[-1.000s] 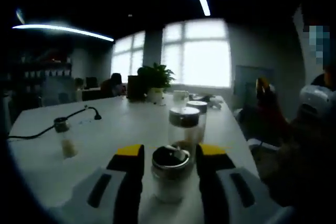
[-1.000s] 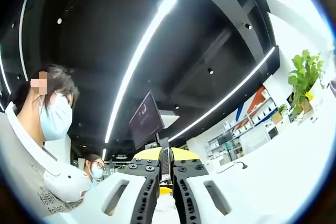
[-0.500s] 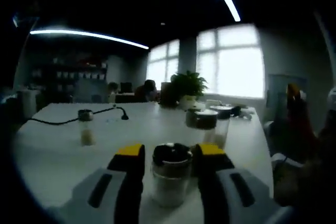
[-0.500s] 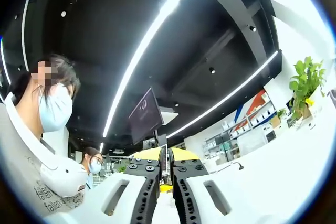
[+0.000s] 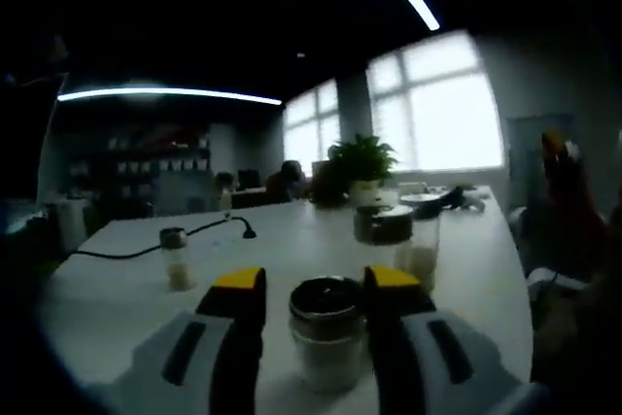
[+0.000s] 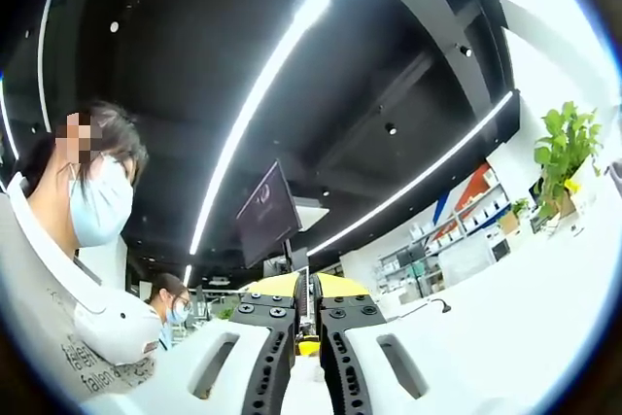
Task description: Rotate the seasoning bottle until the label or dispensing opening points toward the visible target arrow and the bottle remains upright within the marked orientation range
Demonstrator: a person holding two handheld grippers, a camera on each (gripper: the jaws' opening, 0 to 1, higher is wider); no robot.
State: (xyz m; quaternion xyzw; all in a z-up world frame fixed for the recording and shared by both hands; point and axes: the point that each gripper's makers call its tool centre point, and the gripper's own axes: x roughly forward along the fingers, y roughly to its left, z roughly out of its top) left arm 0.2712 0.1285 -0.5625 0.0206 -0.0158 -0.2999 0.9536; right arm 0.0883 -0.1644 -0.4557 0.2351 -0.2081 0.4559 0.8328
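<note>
Left gripper [image 5: 313, 291]: yellow-tipped black fingers [image 5: 239, 310] closed on a clear glass seasoning bottle with a dark round metal cap [image 5: 328, 330], one finger on each side, touching the glass. Bottle upright, standing on the white table [image 5: 117, 310], pale contents in the lower part; label or opening direction not readable from here.

Just beyond, slightly right: taller clear jar with a dark lid [image 5: 384, 237], upright, with a second similar jar [image 5: 424, 219] right behind it. Off to the left, well apart: small slim shaker with a metal top [image 5: 176, 259], upright. Black cable [image 5: 160, 241] across the table behind it. Green potted plant [image 5: 361, 167] at the far end, bright windows [image 5: 449, 106] behind.

Right gripper [image 6: 307, 300]: black fingers [image 6: 275, 329] pressed nearly together, only a thin slit between, nothing gripped. Aimed upward at the dark ceiling with long light strips [image 6: 274, 75]. Hanging dark monitor [image 6: 265, 215] above the fingers. Masked person in a white top [image 6: 58, 291] at left, second masked person [image 6: 171, 300] lower down. Same plant [image 6: 565, 148] at far right edge.
</note>
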